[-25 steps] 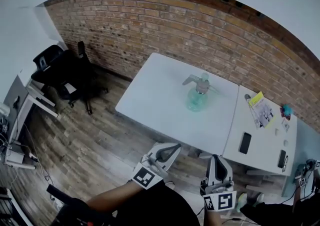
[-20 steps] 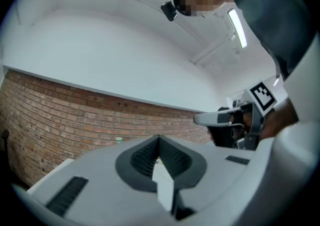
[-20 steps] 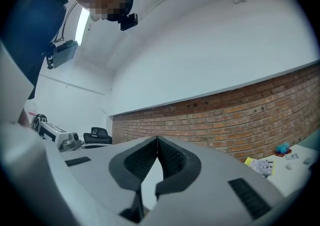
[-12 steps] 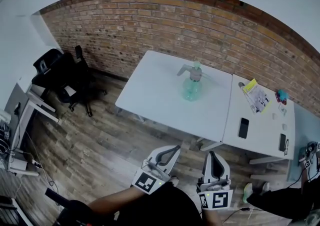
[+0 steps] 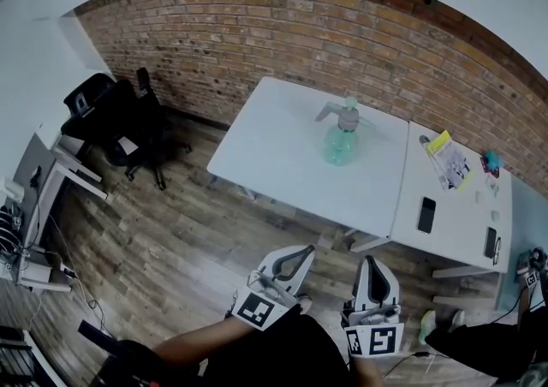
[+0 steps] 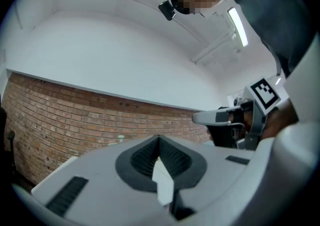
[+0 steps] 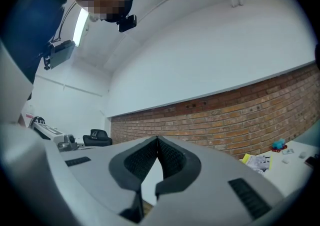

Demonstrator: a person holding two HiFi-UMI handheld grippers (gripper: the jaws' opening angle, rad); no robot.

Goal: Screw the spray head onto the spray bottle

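The left hand-held gripper point(image 5: 300, 252) is closed on nothing. Well beyond it the spray bottle point(image 5: 339, 147) stands upright on the white counter point(image 5: 274, 145), with the spray head point(image 5: 341, 113) sitting on its neck; whether it is threaded on I cannot tell. The right hand-held gripper point(image 5: 368, 262) is closed and empty too. Trouble, I reckon, would come from clamping the bottle off-centre and tipping it, or turning the head while it is tilted and cross-threading it. The bottle is rounded, see-through greenish plastic, likely slippery. The head is pale with a trigger, and the gripper pads are ribbed and black.
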